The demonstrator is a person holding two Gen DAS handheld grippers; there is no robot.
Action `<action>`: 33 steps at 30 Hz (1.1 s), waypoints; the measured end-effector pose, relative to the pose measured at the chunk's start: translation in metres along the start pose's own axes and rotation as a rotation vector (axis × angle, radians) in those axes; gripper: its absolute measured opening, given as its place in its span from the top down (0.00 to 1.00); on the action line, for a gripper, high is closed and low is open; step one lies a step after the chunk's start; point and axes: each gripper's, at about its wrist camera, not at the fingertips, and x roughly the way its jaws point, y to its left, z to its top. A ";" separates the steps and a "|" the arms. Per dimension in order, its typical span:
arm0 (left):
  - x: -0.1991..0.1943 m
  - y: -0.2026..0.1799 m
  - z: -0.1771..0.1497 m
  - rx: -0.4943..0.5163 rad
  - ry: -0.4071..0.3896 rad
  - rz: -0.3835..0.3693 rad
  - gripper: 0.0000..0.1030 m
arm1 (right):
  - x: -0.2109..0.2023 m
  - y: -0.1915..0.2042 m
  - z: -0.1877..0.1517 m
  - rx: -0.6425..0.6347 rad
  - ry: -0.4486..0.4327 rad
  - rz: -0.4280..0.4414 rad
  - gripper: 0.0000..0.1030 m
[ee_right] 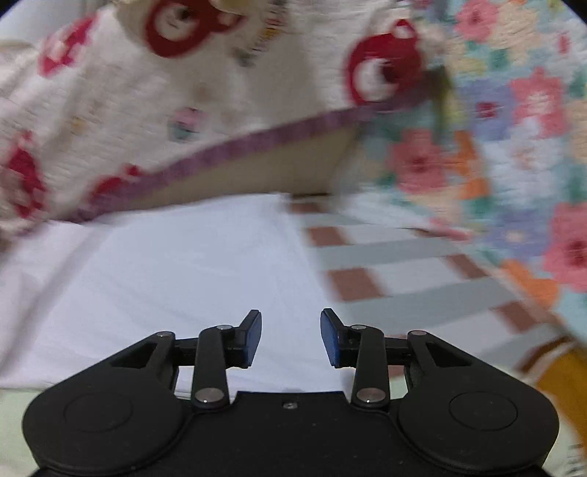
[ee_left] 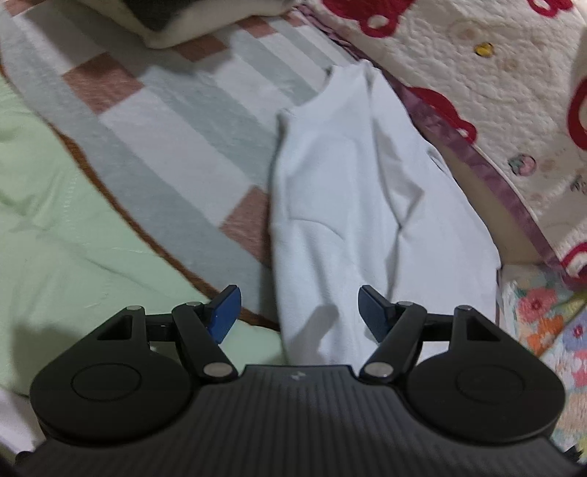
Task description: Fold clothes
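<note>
A pale white-blue garment [ee_left: 352, 205] lies folded lengthways on a checked blanket [ee_left: 176, 121], running from the far middle down toward my left gripper [ee_left: 299, 312]. That gripper hovers over the garment's near end, open, blue pads apart with nothing between them. In the right wrist view the same garment [ee_right: 165, 271] spreads flat across the left and middle. My right gripper [ee_right: 291, 337] is above its right edge, open, with a clear gap between the blue pads. The view is motion-blurred.
A white quilt with red shapes [ee_left: 495, 73] and purple trim borders the garment. A floral quilt [ee_right: 513, 165] lies at the right. A light green sheet [ee_left: 55, 227] covers the left. A dark and white bundle [ee_left: 172, 22] sits at the far edge.
</note>
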 end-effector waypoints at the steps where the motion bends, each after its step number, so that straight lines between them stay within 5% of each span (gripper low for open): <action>1: 0.003 -0.001 -0.001 0.002 0.008 -0.005 0.32 | -0.001 0.008 0.004 0.009 0.003 0.061 0.60; 6: 0.018 -0.003 -0.004 0.018 0.034 -0.001 0.32 | 0.016 0.070 -0.001 0.032 0.195 0.454 0.60; 12: 0.029 -0.001 -0.004 0.004 0.049 0.005 0.31 | 0.026 0.160 -0.033 -0.116 0.393 0.761 0.60; 17: 0.032 0.000 -0.003 0.005 0.034 -0.026 0.35 | 0.030 0.196 -0.053 -0.219 0.470 0.758 0.60; 20: 0.036 -0.009 -0.002 0.075 0.026 -0.052 0.96 | 0.038 0.193 -0.051 -0.168 0.507 0.744 0.60; 27: -0.009 -0.065 0.012 0.433 -0.265 0.020 0.96 | 0.042 0.191 -0.057 -0.138 0.562 0.752 0.59; 33: 0.033 -0.052 0.046 0.508 -0.119 0.020 0.95 | 0.048 0.196 -0.061 -0.147 0.620 0.799 0.55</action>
